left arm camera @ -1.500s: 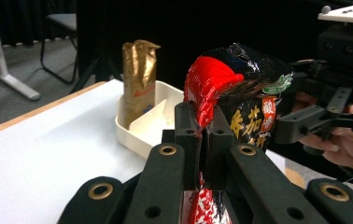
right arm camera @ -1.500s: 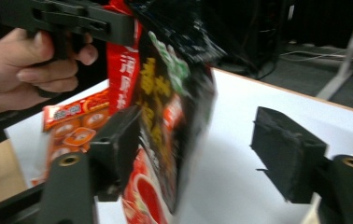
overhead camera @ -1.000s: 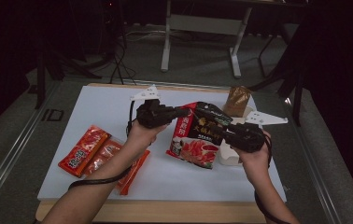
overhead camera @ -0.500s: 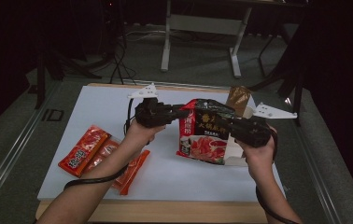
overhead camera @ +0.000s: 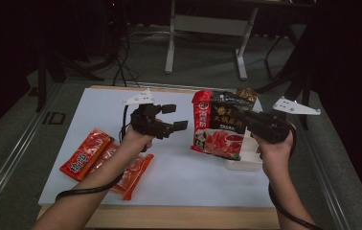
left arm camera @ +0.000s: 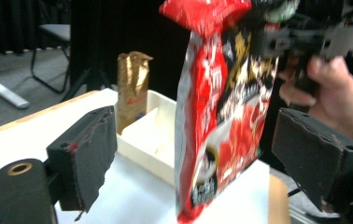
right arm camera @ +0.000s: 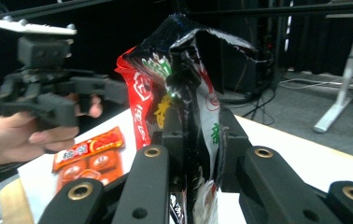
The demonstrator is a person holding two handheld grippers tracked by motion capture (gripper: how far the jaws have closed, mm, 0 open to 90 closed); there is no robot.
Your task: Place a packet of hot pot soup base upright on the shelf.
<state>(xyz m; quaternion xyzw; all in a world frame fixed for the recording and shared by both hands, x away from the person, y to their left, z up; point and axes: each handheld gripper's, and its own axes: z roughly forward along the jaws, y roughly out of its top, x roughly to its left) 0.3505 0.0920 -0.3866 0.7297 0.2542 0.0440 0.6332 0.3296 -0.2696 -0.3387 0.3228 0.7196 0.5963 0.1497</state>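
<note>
Red-and-black pouch (overhead camera: 220, 125) now upright above white tray (overhead camera: 244, 162), lifted off bench (overhead camera: 184, 172) since a second ago. Left gripper (overhead camera: 174, 117) fingers just opened wide, clear of pouch, set left of it. Right gripper (overhead camera: 249, 120) fingers clamped on pouch's right edge. Gold bag (overhead camera: 247, 94) mostly hidden behind pouch. Pouch print blurred in left gripper view. Red packets (overhead camera: 103, 160) well left of pouch.

The left gripper (overhead camera: 172, 117) has just been opening, fingers apart and empty; the right gripper (overhead camera: 252, 120) stays clamped.
</note>
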